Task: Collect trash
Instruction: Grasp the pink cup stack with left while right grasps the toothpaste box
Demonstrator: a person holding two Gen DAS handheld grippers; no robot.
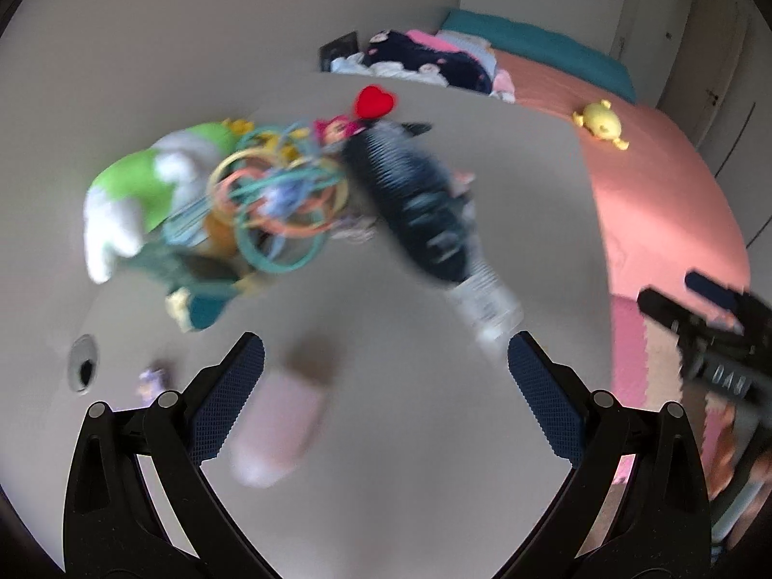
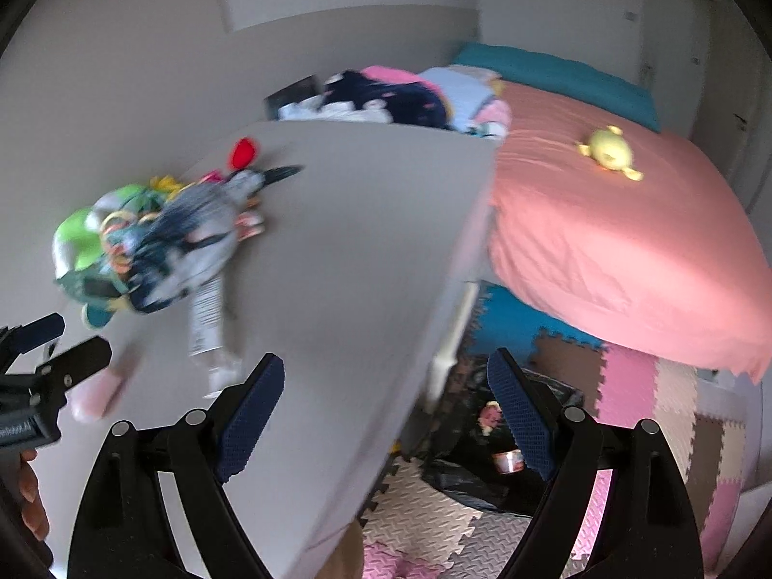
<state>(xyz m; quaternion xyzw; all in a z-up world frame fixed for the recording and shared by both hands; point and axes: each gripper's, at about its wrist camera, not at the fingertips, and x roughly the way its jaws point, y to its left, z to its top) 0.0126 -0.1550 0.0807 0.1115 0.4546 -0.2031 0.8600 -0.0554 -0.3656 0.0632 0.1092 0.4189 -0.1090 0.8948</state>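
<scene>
A pale pink object [image 1: 277, 429] lies on the grey table [image 1: 410, 482], blurred, just ahead of my open left gripper [image 1: 386, 376]; it also shows in the right wrist view [image 2: 94, 398]. A crushed dark plastic bottle [image 1: 424, 222] with a white cap end lies beyond it; it also shows in the right wrist view [image 2: 193, 246]. A black trash bag [image 2: 482, 448] with items inside sits on the floor below the table edge. My right gripper [image 2: 386, 403] is open and empty, over the table's right edge above the bag.
A pile of toys with a green plush [image 1: 140, 193] and coloured rings [image 1: 275, 198] sits at the table's far left. A red heart [image 1: 374, 101] lies behind. A bed with a pink sheet [image 2: 603, 231] and a yellow toy [image 2: 610, 152] stands right. Foam mats [image 2: 651, 410] cover the floor.
</scene>
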